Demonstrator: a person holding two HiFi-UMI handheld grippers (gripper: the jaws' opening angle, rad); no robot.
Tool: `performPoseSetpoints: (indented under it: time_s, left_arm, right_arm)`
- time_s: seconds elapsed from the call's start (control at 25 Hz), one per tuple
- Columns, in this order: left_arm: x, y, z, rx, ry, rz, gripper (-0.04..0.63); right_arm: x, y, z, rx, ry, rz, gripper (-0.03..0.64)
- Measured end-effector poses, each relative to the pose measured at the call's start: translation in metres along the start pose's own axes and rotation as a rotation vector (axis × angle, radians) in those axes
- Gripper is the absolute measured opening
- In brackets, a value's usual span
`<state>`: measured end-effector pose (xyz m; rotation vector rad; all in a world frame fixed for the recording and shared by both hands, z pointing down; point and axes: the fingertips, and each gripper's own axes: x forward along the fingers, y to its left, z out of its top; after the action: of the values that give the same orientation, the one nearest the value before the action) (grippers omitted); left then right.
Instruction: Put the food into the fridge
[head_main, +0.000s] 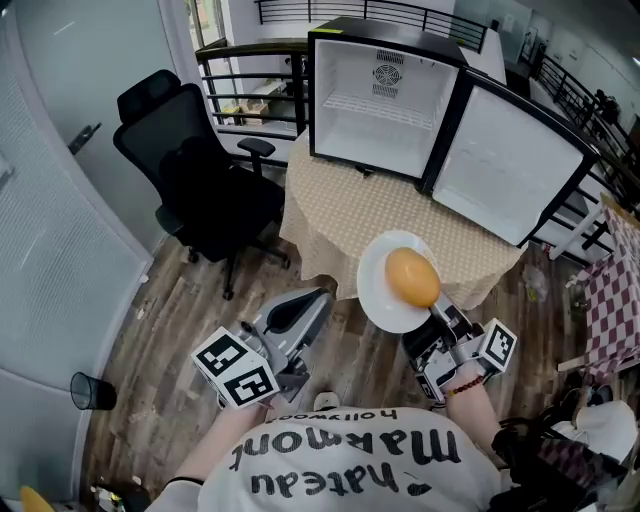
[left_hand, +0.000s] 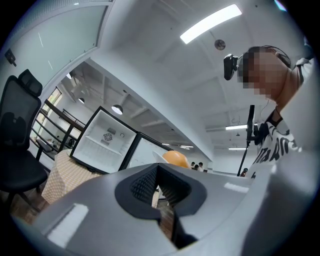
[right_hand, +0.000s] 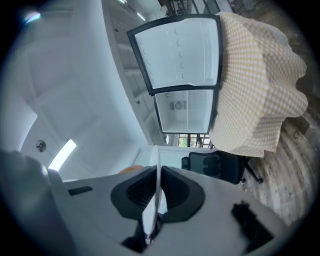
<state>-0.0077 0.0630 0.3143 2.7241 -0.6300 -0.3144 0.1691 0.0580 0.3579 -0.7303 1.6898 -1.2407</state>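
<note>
The right gripper (head_main: 438, 320) jaws pinch the white plate (head_main: 380, 292) at its rim, the orange fruit (head_main: 412, 277) just beyond them; the left gripper (head_main: 316, 300) jaws are pressed together.

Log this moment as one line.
right gripper: shut on plate rim | food: on plate | left gripper: shut, empty | fridge: open, on table

Right gripper (right_hand: 158, 197) jaws clamped on thin white plate (right_hand: 158, 162) rim; orange rounded food (right_hand: 131, 170) beyond; open black-framed fridge (right_hand: 185, 112) on beige checked tablecloth (right_hand: 255, 85).
</note>
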Motion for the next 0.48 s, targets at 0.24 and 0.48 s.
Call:
performPoseSetpoints:
  time_s: [0.24,0.48]
  left_arm:
    - [0.011,0.044,0.022,0.015,0.015,-0.026,0.003]
    - [0.017,0.071,0.027,0.012,0.017,-0.041,0.003]
  right_arm:
    - [0.041,-0.015,0.006,-0.001,-0.027,-0.019,0.029]
    - [0.063,-0.035,0.013,-0.002,-0.043,-0.039,0.029]
